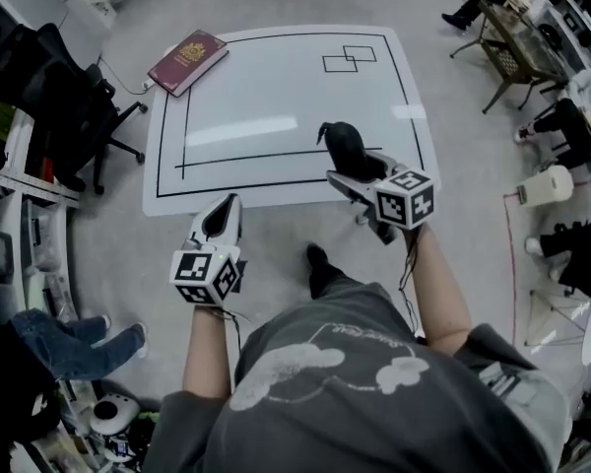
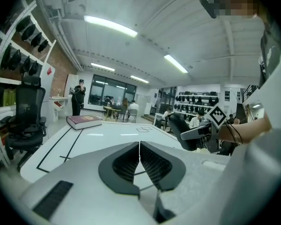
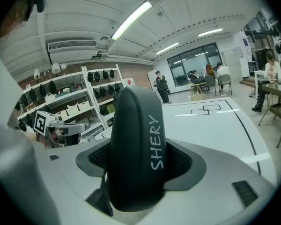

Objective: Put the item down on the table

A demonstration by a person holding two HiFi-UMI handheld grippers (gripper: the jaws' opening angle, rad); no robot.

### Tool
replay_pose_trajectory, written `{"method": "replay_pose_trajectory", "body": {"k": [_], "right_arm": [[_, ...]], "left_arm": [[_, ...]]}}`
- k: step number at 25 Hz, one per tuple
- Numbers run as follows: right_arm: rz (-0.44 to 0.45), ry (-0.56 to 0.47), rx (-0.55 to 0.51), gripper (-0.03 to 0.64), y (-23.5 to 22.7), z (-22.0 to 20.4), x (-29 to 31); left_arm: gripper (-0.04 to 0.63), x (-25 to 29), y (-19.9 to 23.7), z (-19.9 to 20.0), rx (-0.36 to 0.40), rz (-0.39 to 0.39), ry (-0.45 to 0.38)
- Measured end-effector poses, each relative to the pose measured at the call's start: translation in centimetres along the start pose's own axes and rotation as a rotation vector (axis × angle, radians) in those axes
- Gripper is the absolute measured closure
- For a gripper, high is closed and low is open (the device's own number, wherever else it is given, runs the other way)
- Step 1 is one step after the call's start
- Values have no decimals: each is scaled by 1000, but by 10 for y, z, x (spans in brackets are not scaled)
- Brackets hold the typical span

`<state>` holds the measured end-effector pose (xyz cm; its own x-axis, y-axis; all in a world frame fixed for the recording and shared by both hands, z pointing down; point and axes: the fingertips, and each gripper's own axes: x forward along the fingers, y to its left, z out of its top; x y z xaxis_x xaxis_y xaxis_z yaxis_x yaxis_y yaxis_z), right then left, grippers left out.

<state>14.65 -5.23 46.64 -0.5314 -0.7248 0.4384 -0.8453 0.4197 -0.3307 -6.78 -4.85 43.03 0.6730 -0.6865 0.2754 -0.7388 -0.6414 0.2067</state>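
My right gripper point(image 1: 353, 171) is shut on a black rounded case point(image 1: 347, 149) printed "SHERY" point(image 3: 139, 149); the case stands upright between the jaws, over the near right edge of the white table point(image 1: 276, 87). In the left gripper view the case point(image 2: 185, 131) shows at the right, held beside the marker cube. My left gripper point(image 1: 220, 220) hovers just short of the table's near edge, its jaws closed together with nothing between them point(image 2: 139, 165).
A dark red book point(image 1: 187, 61) lies on the table's far left corner. Black lines mark a large frame and two small overlapping squares point(image 1: 350, 59) on the tabletop. An office chair point(image 1: 69, 106) stands left of the table; people sit at desks at the right.
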Motion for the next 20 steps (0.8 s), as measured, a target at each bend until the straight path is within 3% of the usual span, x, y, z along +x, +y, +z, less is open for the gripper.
{"method": "replay_pose_trajectory", "body": {"k": [9,20], "right_arm": [[73,47,-86,290,-73,47,49],[119,152,-328,290,-89,72,125]], "left_arm": [[589,72,21,36,12,102,-16],[589,84,54,50,9,214,-8]]}}
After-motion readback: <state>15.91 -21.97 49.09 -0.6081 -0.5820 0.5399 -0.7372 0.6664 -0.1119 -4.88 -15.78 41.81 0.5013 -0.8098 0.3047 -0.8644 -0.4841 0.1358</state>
